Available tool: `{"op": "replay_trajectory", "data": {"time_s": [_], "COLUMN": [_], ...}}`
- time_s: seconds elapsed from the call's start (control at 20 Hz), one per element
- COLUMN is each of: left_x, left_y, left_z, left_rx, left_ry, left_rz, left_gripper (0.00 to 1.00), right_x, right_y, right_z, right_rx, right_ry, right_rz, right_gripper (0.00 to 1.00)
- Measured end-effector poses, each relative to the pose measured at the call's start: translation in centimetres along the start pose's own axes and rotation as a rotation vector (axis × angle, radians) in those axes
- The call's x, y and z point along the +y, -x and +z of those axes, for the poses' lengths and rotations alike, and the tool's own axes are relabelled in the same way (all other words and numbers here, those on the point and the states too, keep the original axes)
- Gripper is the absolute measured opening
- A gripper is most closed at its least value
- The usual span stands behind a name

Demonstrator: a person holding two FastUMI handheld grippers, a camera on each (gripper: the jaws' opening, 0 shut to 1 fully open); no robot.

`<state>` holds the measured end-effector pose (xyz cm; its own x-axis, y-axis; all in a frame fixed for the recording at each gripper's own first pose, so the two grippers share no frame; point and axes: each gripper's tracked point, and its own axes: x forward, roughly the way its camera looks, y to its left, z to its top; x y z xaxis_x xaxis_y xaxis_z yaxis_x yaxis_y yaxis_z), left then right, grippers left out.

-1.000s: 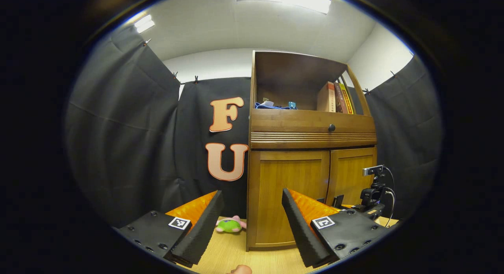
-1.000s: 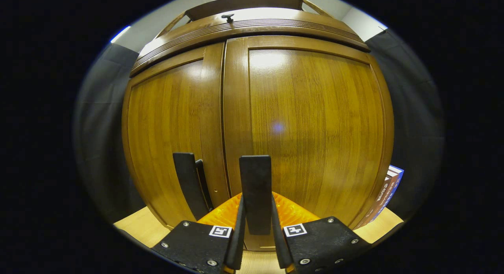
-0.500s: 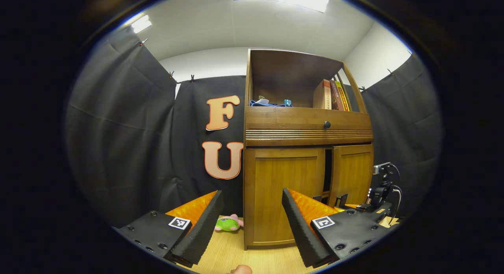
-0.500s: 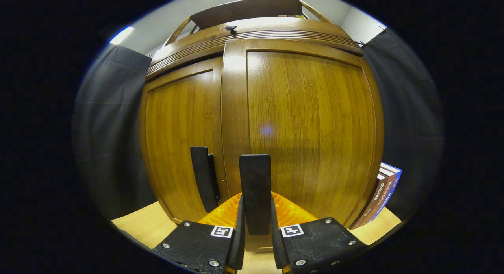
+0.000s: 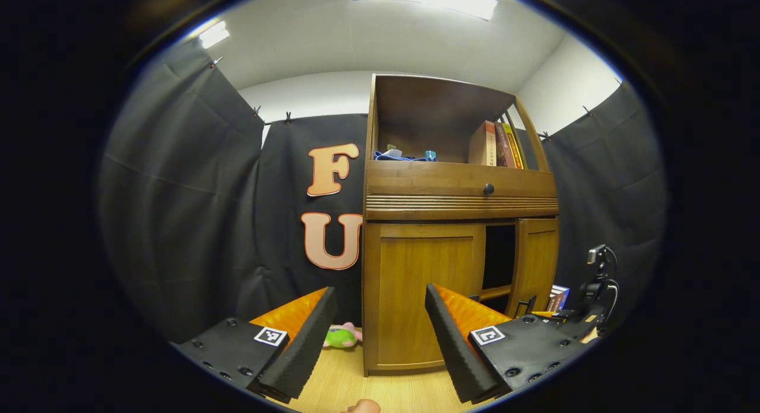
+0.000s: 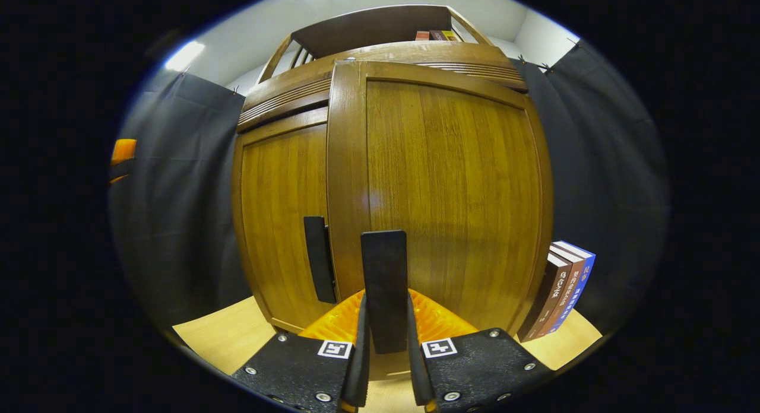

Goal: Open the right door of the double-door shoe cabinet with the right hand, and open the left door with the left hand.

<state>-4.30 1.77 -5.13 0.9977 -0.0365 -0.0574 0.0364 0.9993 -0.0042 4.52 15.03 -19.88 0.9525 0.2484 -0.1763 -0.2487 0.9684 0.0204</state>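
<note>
On cabinet (image 5: 460,190): two doors, one ajar

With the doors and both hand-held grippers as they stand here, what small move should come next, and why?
Probably draw the right hand-held gripper a little farther back. It is shut on the right door handle, and the right door stands only partly ajar, with a dark gap beside the shut left door. The left hand-held gripper hangs open, short of the cabinet.

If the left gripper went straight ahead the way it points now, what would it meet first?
Most likely the closed left door of the wooden shoe cabinet, which stands between the open left gripper's fingers ahead. Depth is unclear; the wooden floor before it looks free.
</note>
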Motion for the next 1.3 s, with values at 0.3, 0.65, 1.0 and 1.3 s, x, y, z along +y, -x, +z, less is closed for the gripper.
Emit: {"op": "replay_trajectory", "data": {"time_s": [0.3,0.65,1.0,1.3], "left_x": [-0.5,-1.6,-2.3,-4.3], "left_y": [0.3,0.7,1.7,2.2], "left_z": [0.0,-0.2,0.7,0.7], "left_rx": [-0.002,0.008,-0.012,-0.011], "left_ry": [-0.007,0.001,-0.013,-0.027], "left_rz": [-0.003,-0.023,-0.030,-0.063], "left_gripper": [0.96,0.96,0.96,0.95], "right_x": [-1.3,-3.1,-5.2,-7.2], "right_y": [3.3,6.5,9.0,11.2], "right_z": [0.0,0.2,0.3,0.5], "right_rx": [0.007,0.016,0.017,0.010], "right_ry": [-0.017,-0.007,0.005,0.020], "right_rz": [0.010,-0.002,-0.031,-0.086], "right_gripper": [0.29,0.29,0.27,0.22]}}
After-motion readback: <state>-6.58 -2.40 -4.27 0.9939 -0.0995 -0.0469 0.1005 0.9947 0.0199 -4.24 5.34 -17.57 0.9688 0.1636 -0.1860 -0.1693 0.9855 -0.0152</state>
